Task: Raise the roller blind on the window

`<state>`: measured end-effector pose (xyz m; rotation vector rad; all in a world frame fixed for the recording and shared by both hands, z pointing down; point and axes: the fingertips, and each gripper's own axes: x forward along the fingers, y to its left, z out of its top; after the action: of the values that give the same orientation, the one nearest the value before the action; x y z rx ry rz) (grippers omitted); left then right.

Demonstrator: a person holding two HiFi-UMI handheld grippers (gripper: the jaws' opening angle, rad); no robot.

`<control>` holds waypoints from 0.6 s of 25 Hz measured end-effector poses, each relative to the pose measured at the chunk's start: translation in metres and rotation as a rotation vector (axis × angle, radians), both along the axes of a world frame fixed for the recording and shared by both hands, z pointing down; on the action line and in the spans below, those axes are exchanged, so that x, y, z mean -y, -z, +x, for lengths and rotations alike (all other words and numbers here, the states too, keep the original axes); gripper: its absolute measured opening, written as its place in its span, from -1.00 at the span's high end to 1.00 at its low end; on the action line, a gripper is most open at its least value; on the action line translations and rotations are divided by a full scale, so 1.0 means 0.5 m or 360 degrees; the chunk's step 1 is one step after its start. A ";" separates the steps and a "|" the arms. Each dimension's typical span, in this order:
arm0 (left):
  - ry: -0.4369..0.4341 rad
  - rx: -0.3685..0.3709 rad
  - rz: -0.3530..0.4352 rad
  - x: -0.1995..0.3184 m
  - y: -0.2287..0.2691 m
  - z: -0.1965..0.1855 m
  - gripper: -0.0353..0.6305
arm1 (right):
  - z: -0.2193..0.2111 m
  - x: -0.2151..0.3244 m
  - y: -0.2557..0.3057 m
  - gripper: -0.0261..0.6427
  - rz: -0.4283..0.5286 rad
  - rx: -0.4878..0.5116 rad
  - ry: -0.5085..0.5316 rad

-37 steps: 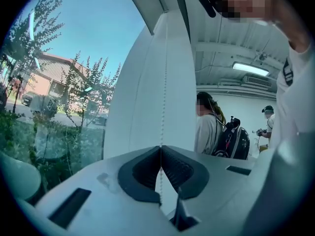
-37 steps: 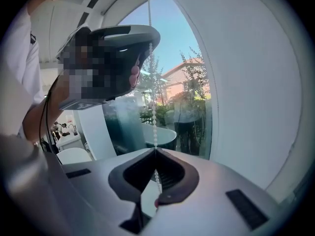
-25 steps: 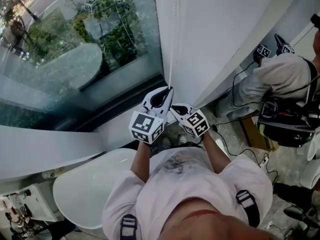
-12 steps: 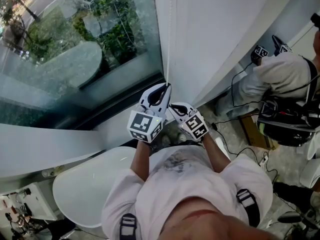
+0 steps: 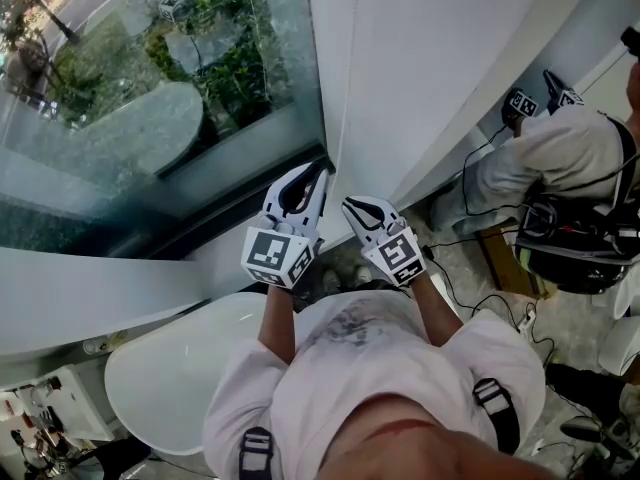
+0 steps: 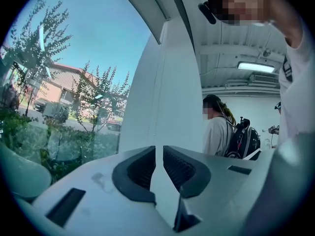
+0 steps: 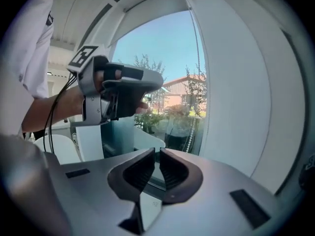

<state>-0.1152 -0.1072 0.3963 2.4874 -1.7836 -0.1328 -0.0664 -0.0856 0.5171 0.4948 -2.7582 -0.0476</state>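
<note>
Roller blind [image 5: 420, 68]: one, a plain white sheet hanging just right of the one bare window [image 5: 150, 118]; its long axis is upright, so in the head view it runs from near the tongs up out of the top edge, and in the left gripper view it rises as a tall strip toward the ceiling; one bead cord [image 5: 341, 68] hangs along the blind's window-side edge, upright like the blind; two tongs, both held up at the foot of the blind and pointing at it, close side by side but apart; the left tongs [image 5: 318, 170] sit a little higher and nearer the glass; their jaws are drawn in to a thin slit, and in the left gripper view the cord shows as a fine line that runs straight down into that slit, so they appear clamped on it; the right tongs [image 5: 350, 208] are likewise closed to a narrow slit with only the window frame showing through it, nothing between the jaws; in the right gripper view the beads hang to the right of those jaws, clear of them; one white oval desk [image 5: 170, 378] stands below the window at the person's left; one other person [image 5: 560, 158] is bent over well off to the right.
</note>
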 end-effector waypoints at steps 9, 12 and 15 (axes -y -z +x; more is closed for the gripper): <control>0.0085 0.0063 -0.0017 -0.046 -0.060 -0.014 0.86 | 0.034 -0.007 0.104 0.74 -0.0020 0.0273 -0.0024; 0.0083 0.0042 -0.0065 -0.054 -0.094 -0.007 0.87 | 0.036 -0.002 0.115 0.74 -0.0067 0.0334 -0.0031; 0.0076 0.0011 -0.0101 -0.055 -0.115 -0.004 0.87 | 0.032 0.005 0.120 0.74 -0.0086 0.0347 -0.0035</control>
<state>-0.1171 -0.0795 0.4539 2.4059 -1.8210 -0.0698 -0.0506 -0.0881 0.4573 0.5450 -2.9567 0.0913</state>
